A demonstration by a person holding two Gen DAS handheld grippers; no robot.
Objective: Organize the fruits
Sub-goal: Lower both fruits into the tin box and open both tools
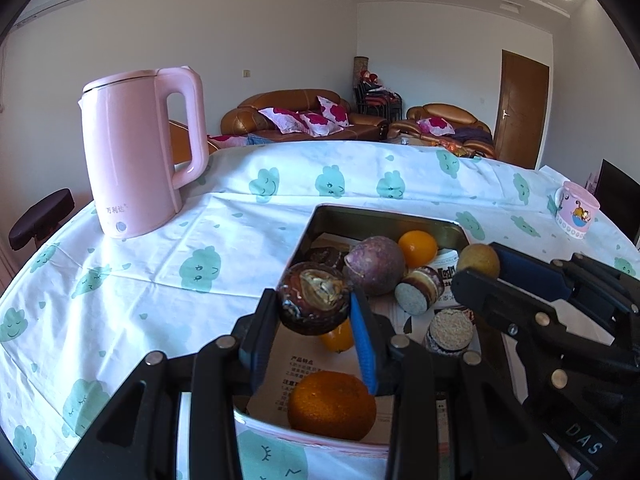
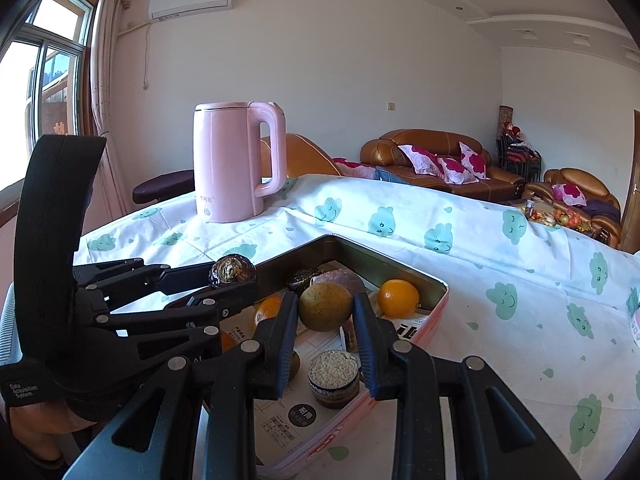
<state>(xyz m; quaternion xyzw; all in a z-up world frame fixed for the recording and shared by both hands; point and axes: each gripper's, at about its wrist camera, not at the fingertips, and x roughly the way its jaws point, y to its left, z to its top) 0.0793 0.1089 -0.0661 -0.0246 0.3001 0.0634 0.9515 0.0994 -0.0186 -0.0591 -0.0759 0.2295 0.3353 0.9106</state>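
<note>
The left tool (image 1: 314, 304) clamps a dark brown wrinkled round fruit (image 1: 314, 300) and the right tool (image 2: 325, 312) a yellow-green round fruit (image 2: 325, 306), both above the metal tin tray (image 2: 400, 268); both look light, firm and roll-prone, best pinched across the widest middle.

The pink kettle (image 1: 136, 152) carries three small Chinese characters, 万利达, near its base. A strap (image 2: 24, 394) on the left gripper's mount reads "Data Acquisition System", and the letters "DAS" appear on the right gripper's body (image 1: 582, 442). The printed sheet (image 2: 296, 416) lining the tin (image 1: 384, 220) bears Chinese print too small to read, and a wrapped snack (image 1: 444, 270) shows a bold label that cannot be made out.
</note>
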